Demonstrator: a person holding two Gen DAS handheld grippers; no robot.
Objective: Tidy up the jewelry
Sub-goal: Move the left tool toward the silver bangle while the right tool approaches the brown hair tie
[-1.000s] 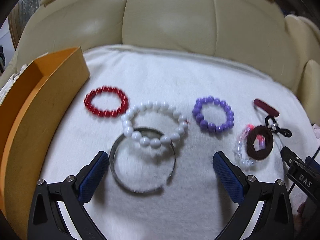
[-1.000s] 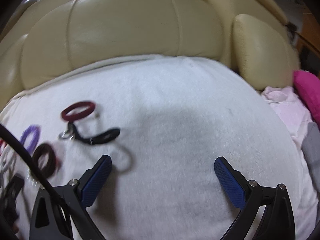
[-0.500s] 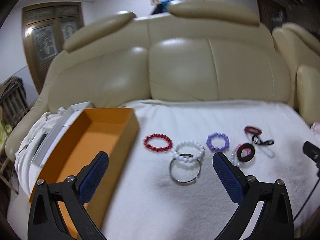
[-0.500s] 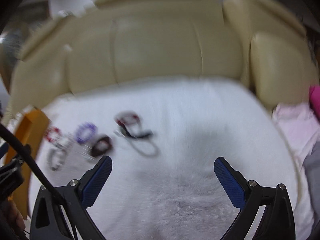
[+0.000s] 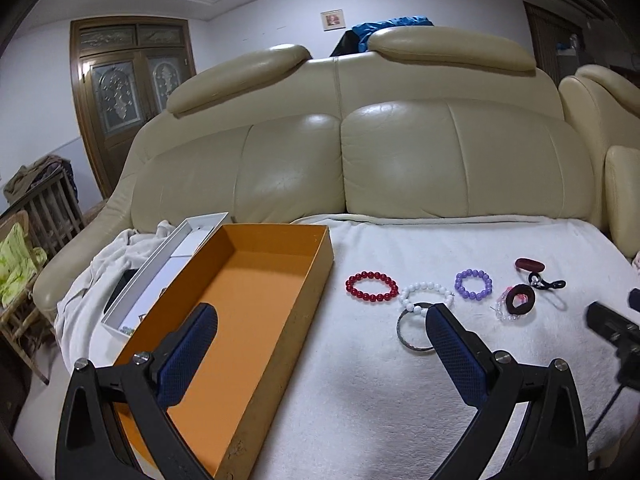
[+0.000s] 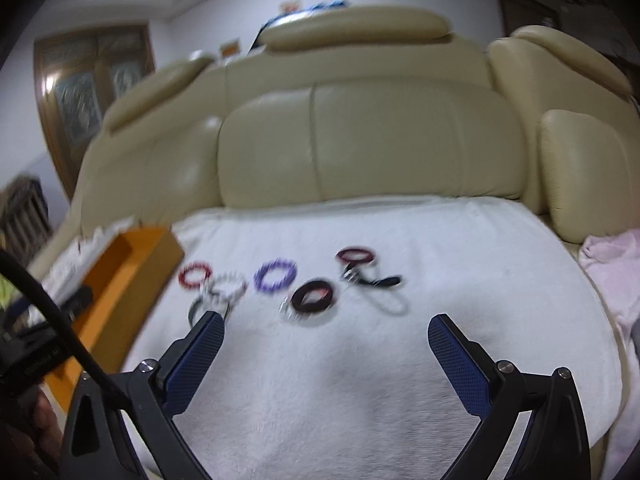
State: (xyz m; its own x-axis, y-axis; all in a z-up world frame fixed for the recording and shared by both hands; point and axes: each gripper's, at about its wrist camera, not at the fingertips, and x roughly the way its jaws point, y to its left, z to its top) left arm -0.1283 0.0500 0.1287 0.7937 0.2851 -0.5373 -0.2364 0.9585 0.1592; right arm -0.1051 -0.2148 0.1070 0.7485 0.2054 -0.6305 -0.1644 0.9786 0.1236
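Both the left gripper point(image 5: 320, 332) and right gripper point(image 6: 326, 334) hang with fingers spread wide, gripping nothing. Right of the orange box point(image 5: 256, 280), the red bead bracelet point(image 5: 372, 287), white, purple and dark ones lie on the white towel point(image 5: 400, 400). No writing is legible.

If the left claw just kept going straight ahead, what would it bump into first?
Probably the orange box: the left gripper points at its near wall and the white blanket beside it, though depth is unclear.
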